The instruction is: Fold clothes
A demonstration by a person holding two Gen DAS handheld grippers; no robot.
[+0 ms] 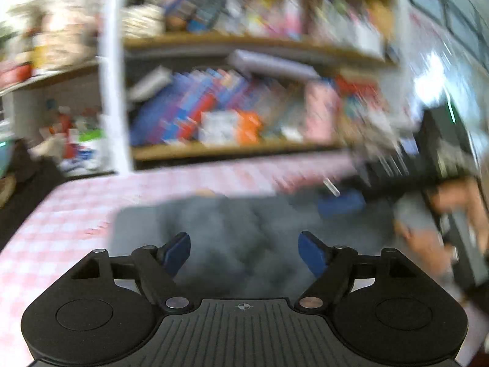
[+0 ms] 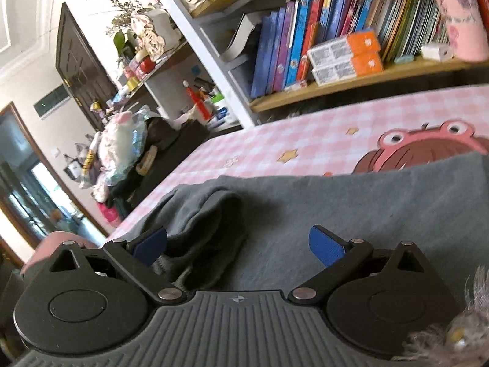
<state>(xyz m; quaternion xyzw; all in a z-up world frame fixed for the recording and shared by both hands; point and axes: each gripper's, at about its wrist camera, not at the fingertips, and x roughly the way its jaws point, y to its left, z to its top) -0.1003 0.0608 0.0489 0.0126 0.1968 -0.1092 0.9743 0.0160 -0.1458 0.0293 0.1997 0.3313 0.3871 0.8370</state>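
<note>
The grey garment [image 2: 351, 202] lies spread across the pink checked surface [image 2: 275, 140], mostly flat, its cloth soft and lightly rippled. At its left end in the right wrist view, a bunched part [image 2: 211, 220] is rolled over on itself in thick folds, darker in the creases. The far edge runs fairly straight, covering the lower part of a cartoon print on the cover. In the blurred left wrist view, the same garment [image 1: 220, 229] shows a squared near-left corner and puffy wrinkles through the middle.

Black claws [image 1: 244, 253], blue pads [image 2: 325, 249]
</note>
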